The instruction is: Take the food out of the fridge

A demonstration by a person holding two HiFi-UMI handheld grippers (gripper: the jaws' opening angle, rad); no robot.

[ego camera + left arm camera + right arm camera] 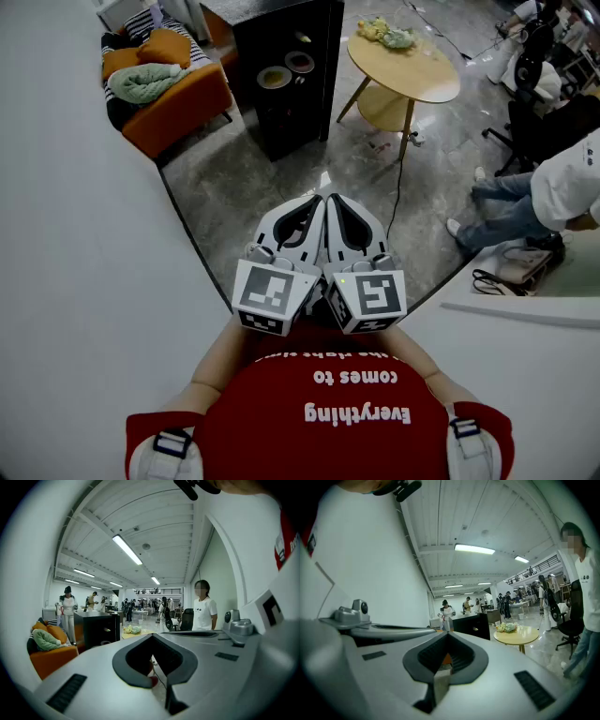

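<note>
1. Nothing is held right now. The left gripper [317, 201] and right gripper [335, 199] are parked side by side near the chest, both sets of jaws pinched together and empty.
2. The fridge can't be confirmed tbh. The black cabinet [281, 84] far ahead, left of the round desk [427, 80], is the best guess, and no food is seen inside it yet.
3. It should be approached squarely first. One set of jaws should be opened for the door, with the other kept free for the food.
</note>
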